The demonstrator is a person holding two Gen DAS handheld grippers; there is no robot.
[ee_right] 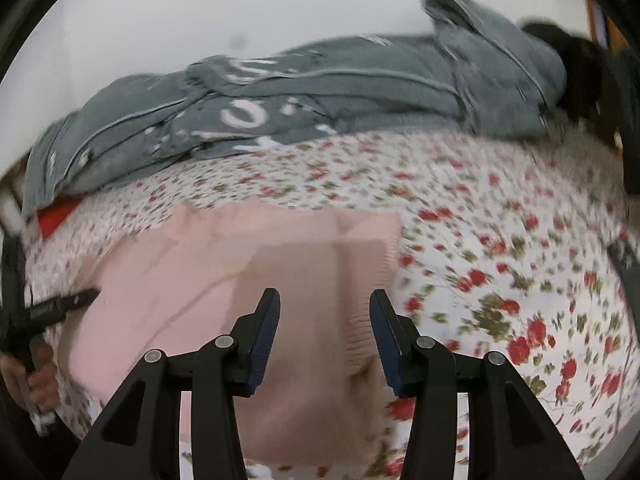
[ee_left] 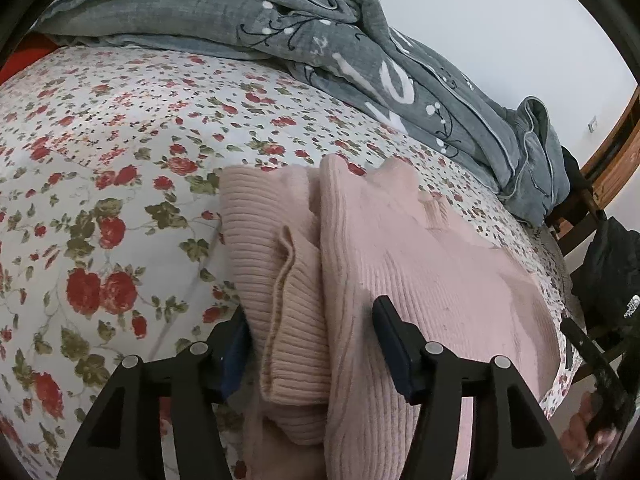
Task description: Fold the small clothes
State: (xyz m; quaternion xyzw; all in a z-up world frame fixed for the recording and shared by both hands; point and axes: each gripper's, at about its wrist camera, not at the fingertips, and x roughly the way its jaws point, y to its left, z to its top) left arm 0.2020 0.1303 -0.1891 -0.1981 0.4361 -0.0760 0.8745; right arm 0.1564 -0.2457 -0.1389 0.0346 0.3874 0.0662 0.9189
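Note:
A pink ribbed knit sweater (ee_left: 420, 264) lies on the flowered bed sheet (ee_left: 120, 140). A ribbed sleeve or hem part (ee_left: 276, 280) is folded over beside its body. My left gripper (ee_left: 312, 316) is open, its fingers straddling the folded ribbed part; the left finger is partly hidden behind the fabric. In the right wrist view the sweater (ee_right: 224, 276) lies flat and blurred. My right gripper (ee_right: 324, 300) is open and empty just above the sweater's near right part. The left gripper (ee_right: 76, 300) shows at the sweater's left edge.
A grey quilt (ee_left: 360, 60) with white letters is bunched along the far side of the bed (ee_right: 360, 92). A wooden chair with dark clothes (ee_left: 600, 264) stands at the bed's right end. Something red (ee_right: 56, 212) lies under the quilt's left end.

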